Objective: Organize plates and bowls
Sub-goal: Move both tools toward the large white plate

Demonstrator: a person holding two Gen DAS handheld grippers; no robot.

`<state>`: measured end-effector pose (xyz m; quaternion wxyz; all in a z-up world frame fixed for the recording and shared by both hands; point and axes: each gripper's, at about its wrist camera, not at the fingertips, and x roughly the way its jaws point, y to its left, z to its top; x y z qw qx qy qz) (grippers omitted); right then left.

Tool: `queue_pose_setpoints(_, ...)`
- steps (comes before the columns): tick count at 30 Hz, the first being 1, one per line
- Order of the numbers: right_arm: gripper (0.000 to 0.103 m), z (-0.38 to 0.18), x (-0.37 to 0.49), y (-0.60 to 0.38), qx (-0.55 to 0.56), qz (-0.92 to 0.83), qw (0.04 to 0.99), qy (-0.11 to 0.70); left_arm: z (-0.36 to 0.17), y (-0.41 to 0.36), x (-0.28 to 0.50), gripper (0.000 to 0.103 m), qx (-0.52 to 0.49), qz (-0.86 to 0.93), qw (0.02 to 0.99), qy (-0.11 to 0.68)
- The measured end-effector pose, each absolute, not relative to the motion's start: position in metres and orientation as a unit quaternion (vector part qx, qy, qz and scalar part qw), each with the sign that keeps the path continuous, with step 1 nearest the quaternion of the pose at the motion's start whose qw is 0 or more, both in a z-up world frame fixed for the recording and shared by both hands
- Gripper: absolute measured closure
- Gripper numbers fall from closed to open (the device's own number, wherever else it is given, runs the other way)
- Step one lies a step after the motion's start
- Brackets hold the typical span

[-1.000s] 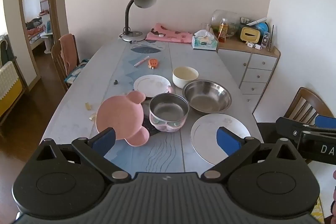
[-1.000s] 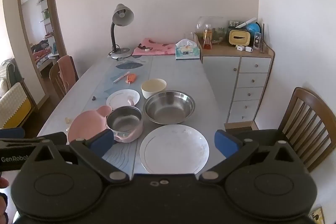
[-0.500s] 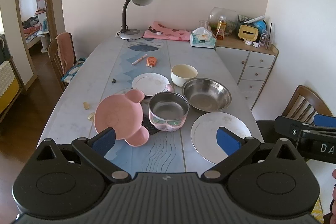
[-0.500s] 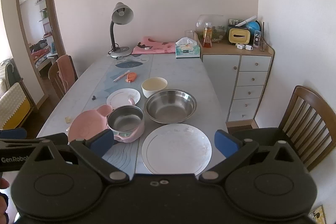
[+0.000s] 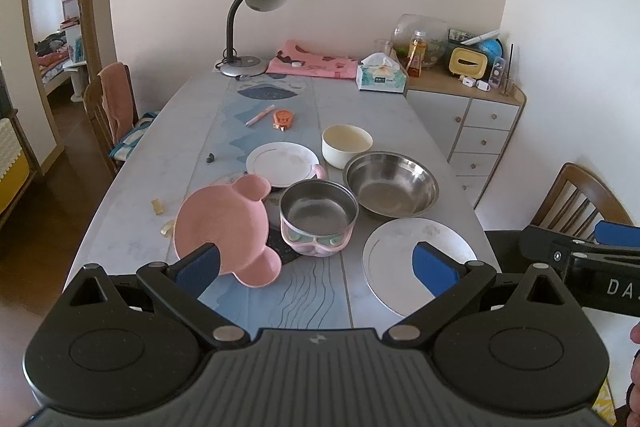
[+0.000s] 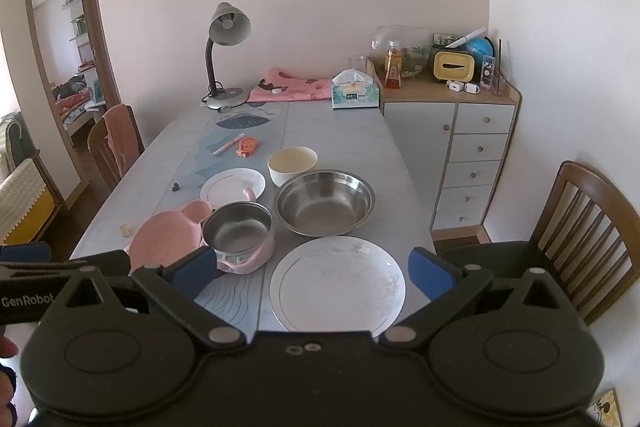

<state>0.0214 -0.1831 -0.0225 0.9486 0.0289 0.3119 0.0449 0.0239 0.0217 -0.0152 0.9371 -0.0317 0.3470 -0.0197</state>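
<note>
On the grey table (image 5: 140, 183) lie a pink bear-shaped plate (image 5: 222, 223), a small steel bowl in a pink holder (image 5: 318, 217), a big steel bowl (image 5: 390, 183), a cream bowl (image 5: 346, 145), a small white plate (image 5: 282, 163) and a large white plate (image 5: 404, 255). My left gripper (image 5: 316, 267) hangs open above the near table edge. My right gripper (image 6: 312, 273) is open too, over the large white plate (image 6: 338, 283). Nothing is between either pair of fingers. The same dishes show in the right wrist view: pink plate (image 6: 164, 237), small steel bowl (image 6: 238, 229), big steel bowl (image 6: 326, 203).
A desk lamp (image 5: 250, 27), pink cloth (image 5: 316, 63) and tissue box (image 5: 380, 77) stand at the table's far end. A pen (image 5: 260, 115) and an orange tape (image 5: 283, 118) lie mid-table. Wooden chairs (image 6: 588, 227) flank the table; a drawer cabinet (image 6: 452, 155) stands right.
Both views have shifted slightly, with the cameras lifting a little and the dishes sitting a bit lower in the frames. The dishes themselves have not moved. Both grippers stay open.
</note>
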Motion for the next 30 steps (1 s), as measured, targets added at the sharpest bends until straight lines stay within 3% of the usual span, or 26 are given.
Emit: queue_pose_setpoints(30, 0.001, -0.022, 0.038, -0.171, 0.042, 0.02, 0.943, 0.33, -0.03, 0.041, 0.058, 0.0, -0.026, -0.057, 0.929, 0.364)
